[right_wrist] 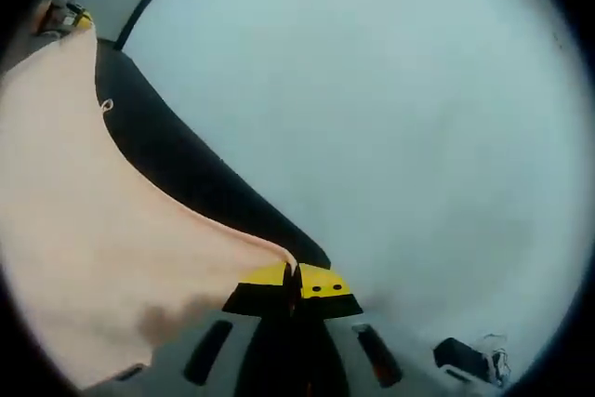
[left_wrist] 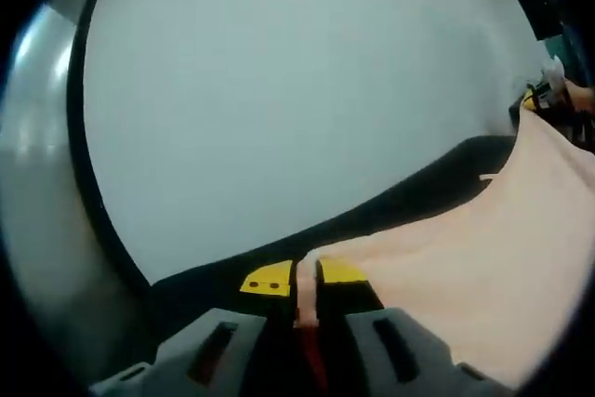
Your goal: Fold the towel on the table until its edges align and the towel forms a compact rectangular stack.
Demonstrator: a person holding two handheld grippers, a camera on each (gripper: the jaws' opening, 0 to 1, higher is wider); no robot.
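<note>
While both grippers, left gripper point(left_wrist: 307, 290) and right gripper point(right_wrist: 293, 290), are pinching towel point(left_wrist: 483, 248) corners shut, a fold is underway; next, edges need aligning.

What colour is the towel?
Pale peach, plain; the towel shows best in the right gripper view.

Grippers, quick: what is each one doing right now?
Left gripper: shut on a corner of the towel.
Right gripper: shut on another towel corner.
</note>
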